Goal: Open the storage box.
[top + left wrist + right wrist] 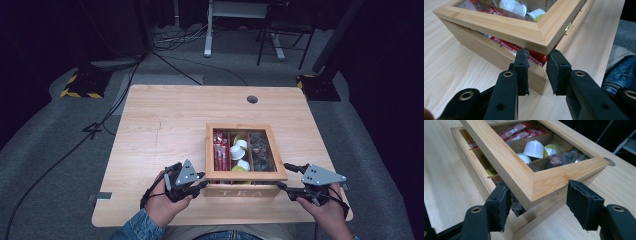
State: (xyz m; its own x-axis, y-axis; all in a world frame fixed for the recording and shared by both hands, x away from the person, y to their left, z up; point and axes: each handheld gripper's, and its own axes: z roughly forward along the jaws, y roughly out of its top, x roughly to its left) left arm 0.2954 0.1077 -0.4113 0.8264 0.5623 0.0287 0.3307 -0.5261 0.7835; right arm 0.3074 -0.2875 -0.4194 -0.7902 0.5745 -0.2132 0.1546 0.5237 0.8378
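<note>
Near the front edge of the pale wooden table (165,115), toward its right half, stands the light bamboo tea box (240,189) with a glass-paned framed lid (499,25) raised slightly off its body. At its front left corner the left gripper (537,68) has its jaws narrowly parted, gripping nothing, one tip just under the lid corner. At the front right corner the right gripper (540,205) stands open, its jaws straddling the lid corner without pressing. Red sachets (514,131) and white capsules (534,148) lie inside.
</note>
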